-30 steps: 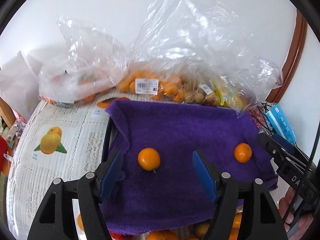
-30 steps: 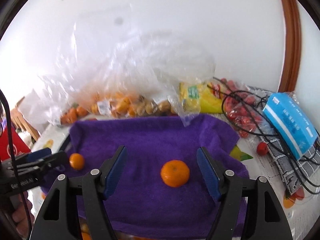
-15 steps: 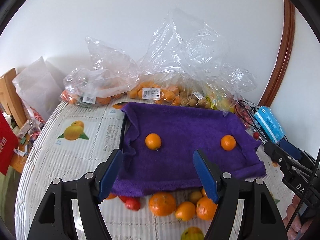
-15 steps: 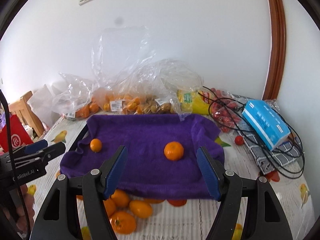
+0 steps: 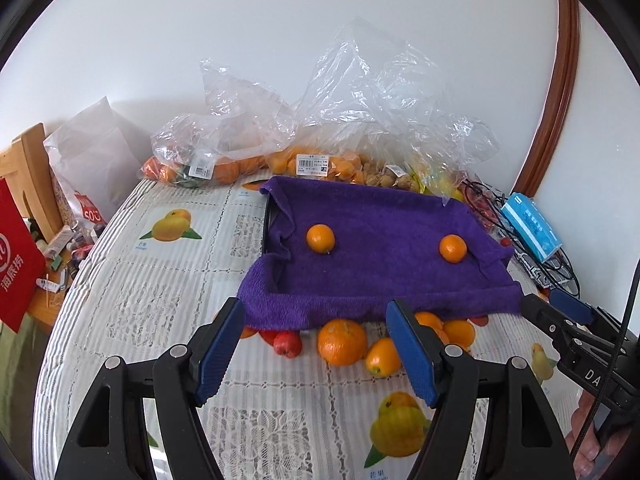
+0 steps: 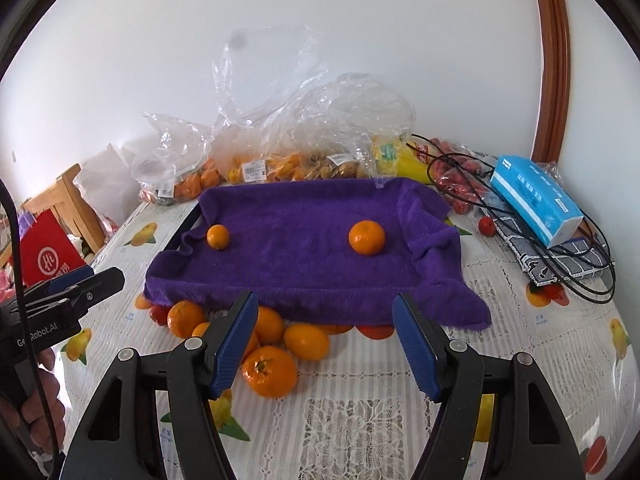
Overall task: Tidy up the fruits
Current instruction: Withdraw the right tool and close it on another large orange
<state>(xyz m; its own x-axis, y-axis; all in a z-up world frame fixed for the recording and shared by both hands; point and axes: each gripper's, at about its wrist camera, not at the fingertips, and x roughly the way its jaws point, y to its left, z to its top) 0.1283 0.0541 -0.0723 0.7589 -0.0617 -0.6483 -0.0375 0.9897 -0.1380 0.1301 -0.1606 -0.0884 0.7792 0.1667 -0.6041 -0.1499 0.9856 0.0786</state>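
The purple towel (image 5: 384, 256) is viewed from its near edge in both wrist views, angled downward from close above the tablecloth; it is seen from its left by the left view, from its right (image 6: 304, 248) by the other.

Two mandarins (image 5: 320, 239) (image 5: 453, 248) on purple towel-lined tray (image 5: 380, 280), well apart; loose fruit pile (image 6: 272, 344) at tray's near edge.

The purple towel (image 6: 304, 248) hides its tray and part of the loose fruit (image 6: 316, 330) beneath its edge.
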